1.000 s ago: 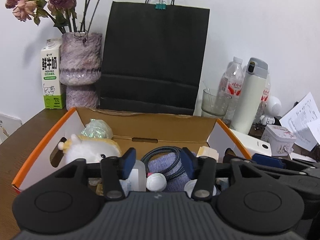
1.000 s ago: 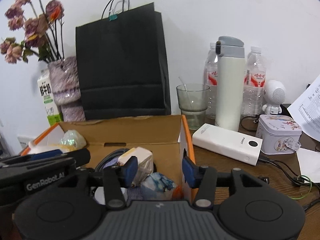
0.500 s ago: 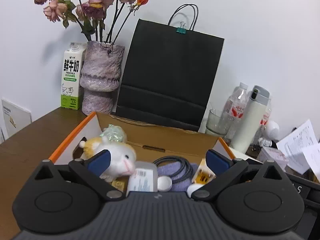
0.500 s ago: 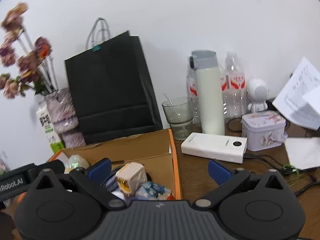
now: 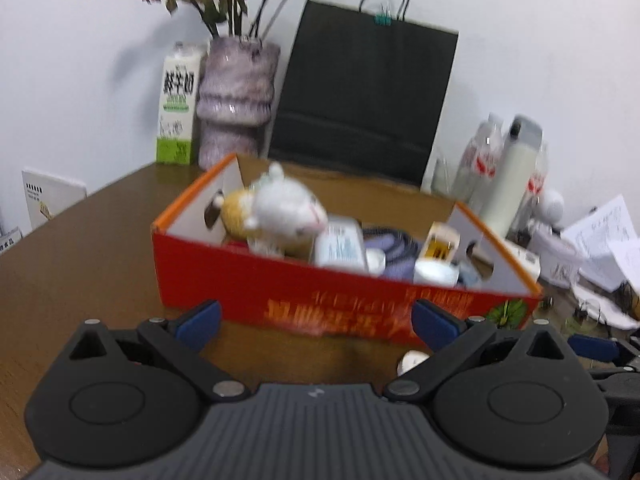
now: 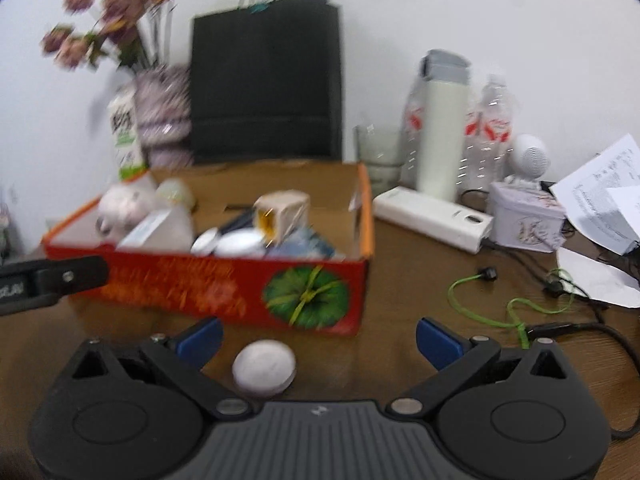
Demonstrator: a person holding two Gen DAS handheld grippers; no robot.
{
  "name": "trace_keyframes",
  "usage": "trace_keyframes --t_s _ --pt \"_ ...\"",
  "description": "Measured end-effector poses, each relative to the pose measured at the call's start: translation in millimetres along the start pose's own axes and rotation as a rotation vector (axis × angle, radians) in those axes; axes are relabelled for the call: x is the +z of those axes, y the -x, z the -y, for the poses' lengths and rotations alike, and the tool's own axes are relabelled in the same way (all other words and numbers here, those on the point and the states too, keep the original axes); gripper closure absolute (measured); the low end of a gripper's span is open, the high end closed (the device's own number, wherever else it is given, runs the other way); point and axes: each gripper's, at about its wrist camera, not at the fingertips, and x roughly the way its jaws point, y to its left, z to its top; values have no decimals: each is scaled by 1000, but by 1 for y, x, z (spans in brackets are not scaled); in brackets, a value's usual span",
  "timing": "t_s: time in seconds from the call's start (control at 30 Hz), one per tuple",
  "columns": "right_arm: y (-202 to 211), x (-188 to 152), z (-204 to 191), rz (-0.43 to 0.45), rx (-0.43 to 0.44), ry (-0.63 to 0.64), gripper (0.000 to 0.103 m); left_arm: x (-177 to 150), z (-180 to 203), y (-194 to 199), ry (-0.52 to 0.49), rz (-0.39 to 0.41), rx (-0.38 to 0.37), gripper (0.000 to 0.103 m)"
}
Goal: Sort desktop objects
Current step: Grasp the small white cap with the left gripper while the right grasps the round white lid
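I see a plain white wall rising directly behind the brown wooden desk, evenly lit, both views blurred.

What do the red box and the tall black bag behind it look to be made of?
The red box looks like printed cardboard: raw brown inner walls, a glossy red printed front, folded orange-edged flaps. The black bag looks like matte paper, judging by its stiff flat panels and horizontal fold creases; its thin looped handles are too blurred to judge.
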Motion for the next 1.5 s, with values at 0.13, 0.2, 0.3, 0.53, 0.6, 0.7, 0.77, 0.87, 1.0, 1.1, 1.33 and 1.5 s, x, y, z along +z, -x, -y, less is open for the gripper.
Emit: trace_keyframes --t_s 0.13,0.2,0.3,0.53,0.6,0.7,0.77,0.87,1.0,1.1,1.33,1.5 --pt "-10 -9 -14 -41 -5 57 3 -5 -1 -9 -13 -44 19 0" --pt "-14 -10 -15 -58 -5 60 8 -6 -1 -12 -17 -64 18 0" --pt "-19 -11 -12 -65 -7 41 12 -9 2 -16 -30 -89 21 0" --pt "-26 -14 -11 -95 38 26 37 -17 12 -23 -84 -123 10 0" --pt "-24 -14 -12 -87 57 28 62 -19 14 -24 -89 -126 0 0" --pt "-22 -13 -9 -95 45 32 65 -24 20 -27 -105 -122 -8 0" --pt "-20 -11 -4 -91 33 18 65 -27 28 -29 -125 -123 -14 0" --pt "-12 -6 6 -61 5 -11 65 -29 43 -31 -156 -114 -46 0" --pt "-6 -2 20 -33 -24 -65 65 -27 56 -40 -174 -126 -35 11" --pt "-3 -1 24 -17 -25 -74 65 -28 63 -46 -187 -157 -24 22" --pt "-5 -1 20 -22 -19 -62 66 -30 68 -42 -231 -146 -13 72" --pt "-3 -2 16 -21 -12 -46 66 -29 64 -38 -214 -145 -50 78"
